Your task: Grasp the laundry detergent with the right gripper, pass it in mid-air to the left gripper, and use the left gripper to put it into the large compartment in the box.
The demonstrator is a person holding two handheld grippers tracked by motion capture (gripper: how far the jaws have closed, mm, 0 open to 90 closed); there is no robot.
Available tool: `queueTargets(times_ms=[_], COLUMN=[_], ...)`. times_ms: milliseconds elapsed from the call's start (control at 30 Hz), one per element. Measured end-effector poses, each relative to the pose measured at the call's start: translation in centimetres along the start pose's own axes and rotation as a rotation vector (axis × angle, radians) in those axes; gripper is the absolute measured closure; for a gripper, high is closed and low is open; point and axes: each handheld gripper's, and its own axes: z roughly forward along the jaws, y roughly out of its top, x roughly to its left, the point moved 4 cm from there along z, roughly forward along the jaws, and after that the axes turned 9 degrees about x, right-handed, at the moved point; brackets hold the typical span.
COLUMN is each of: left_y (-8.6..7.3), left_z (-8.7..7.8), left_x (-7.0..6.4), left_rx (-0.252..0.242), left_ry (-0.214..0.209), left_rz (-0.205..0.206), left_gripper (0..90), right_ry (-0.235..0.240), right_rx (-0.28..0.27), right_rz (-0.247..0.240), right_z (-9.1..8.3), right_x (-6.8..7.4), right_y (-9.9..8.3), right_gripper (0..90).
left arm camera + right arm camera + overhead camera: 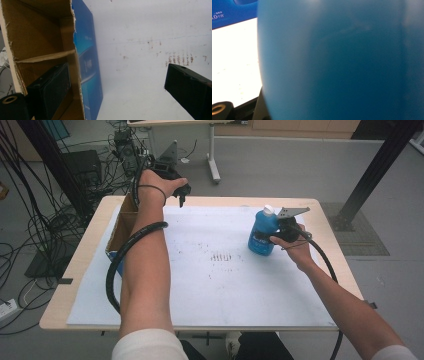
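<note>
Grey floor and a tangle of black cables surround a pale wooden desk [75, 265] covered by a white sheet marked with small brown specks. On its right half stands the blue bottle [262, 234], upright, with a white cap; the right gripper [280, 236] meets it from the right, and in the right gripper view the blue wall presses up against the lens, so its fingers look clenched on the bottle. At the far left the left gripper [181, 196] hangs over the far end of the cardboard box [122, 227], fingers [190, 87] spread wide with nothing between them.

The bottle is smooth, rounded plastic, probably slick and heavy if full; a grip on its belly could let it slide or tilt once lifted. Carried low toward the box, it could catch the torn cardboard rim [75, 37], which is thin, rough-edged and would bend. A black boxy object [50, 87] already lies inside, leaving less room, and the trailing cable could drag across the sheet
</note>
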Motion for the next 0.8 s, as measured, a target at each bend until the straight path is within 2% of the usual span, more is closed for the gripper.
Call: queueTargets(times_ms=[800], left_y=[-0.35], left_z=[-0.47], left_x=[0.12], left_rx=[-0.006], left_ry=[0.008], left_rz=[0.003], left_gripper=[6.9], right_ry=[-0.004], right_rx=[0.008], right_rz=[0.000], right_z=[-0.03], right_x=[0.02], right_y=[0.04], right_gripper=[42.1])
